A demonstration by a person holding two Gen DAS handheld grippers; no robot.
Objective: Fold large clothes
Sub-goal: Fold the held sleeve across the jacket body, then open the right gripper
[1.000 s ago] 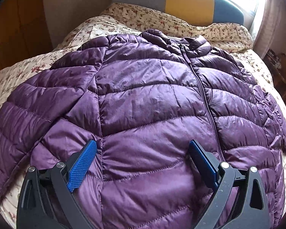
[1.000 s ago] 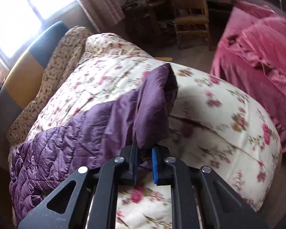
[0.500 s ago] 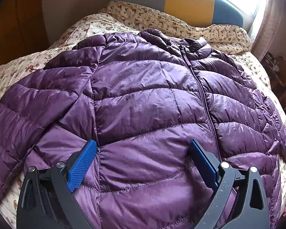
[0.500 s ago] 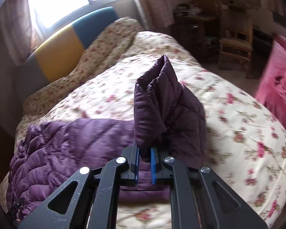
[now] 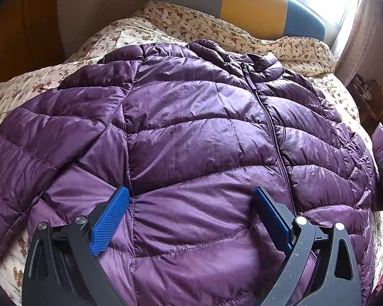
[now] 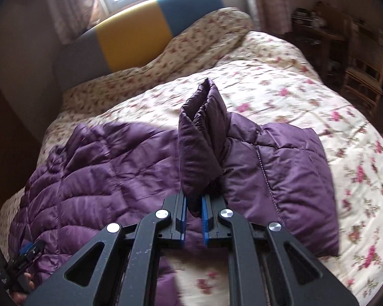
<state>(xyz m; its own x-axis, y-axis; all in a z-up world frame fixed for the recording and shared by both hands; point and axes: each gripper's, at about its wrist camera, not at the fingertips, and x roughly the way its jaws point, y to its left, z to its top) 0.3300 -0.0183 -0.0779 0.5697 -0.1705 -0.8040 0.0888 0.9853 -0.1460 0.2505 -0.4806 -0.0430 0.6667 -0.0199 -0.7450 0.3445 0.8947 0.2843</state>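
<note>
On the bed [image 6: 280,84], the jacket [image 5: 191,137] lies spread; your right claw [image 6: 193,215] pinches its sleeve [image 6: 201,148], your left claw [image 5: 189,216] gapes empty (just above). The slick fabric could slip mid-fold.

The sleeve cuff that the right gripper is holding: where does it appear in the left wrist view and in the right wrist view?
Left wrist view: a small purple piece at the far right edge, the sleeve cuff, beside the jacket.
Right wrist view: centre, standing upright, its lower end pinched in the right gripper.
Shared landmark: the yellow and blue headboard, at the top of both views.
</note>
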